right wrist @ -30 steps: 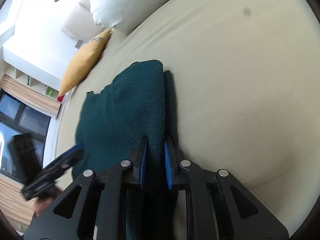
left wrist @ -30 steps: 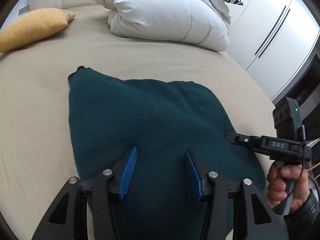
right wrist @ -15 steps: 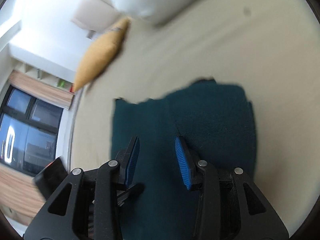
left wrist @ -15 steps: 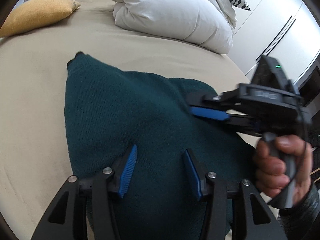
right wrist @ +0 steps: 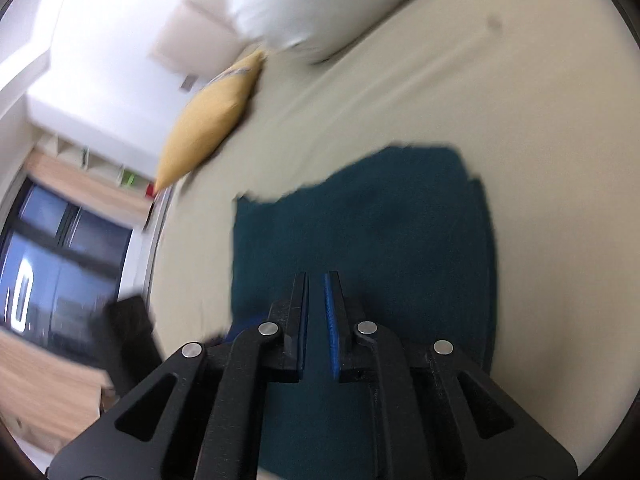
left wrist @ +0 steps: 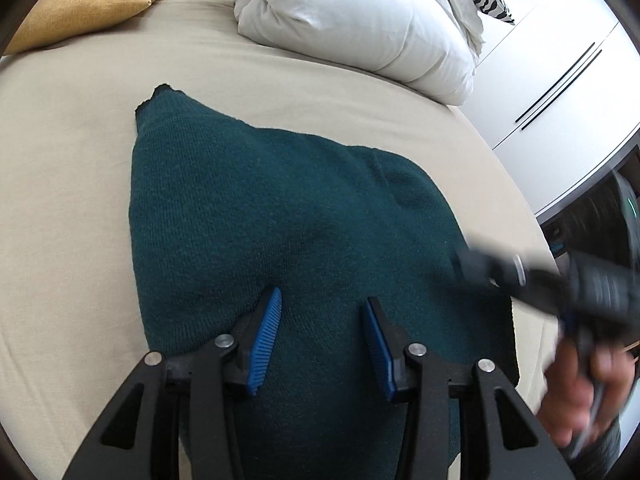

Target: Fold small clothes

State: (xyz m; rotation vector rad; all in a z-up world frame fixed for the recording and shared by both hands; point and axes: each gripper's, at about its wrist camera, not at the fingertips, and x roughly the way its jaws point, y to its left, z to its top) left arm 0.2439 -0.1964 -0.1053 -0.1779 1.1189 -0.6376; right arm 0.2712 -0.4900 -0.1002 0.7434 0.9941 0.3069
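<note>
The dark green knit (left wrist: 288, 216) lay folded on the bed (left wrist: 64, 184). Left gripper (left wrist: 320, 332) hovered above it, fingers apart; right gripper (right wrist: 316, 320) had just been closing, nearly together, empty. I'd pinch a near edge squarely next.

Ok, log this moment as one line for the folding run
garment: dark green knit lying on beige bed | left gripper: open above it | right gripper: jaws just closed, nothing between | phase: between folds
</note>
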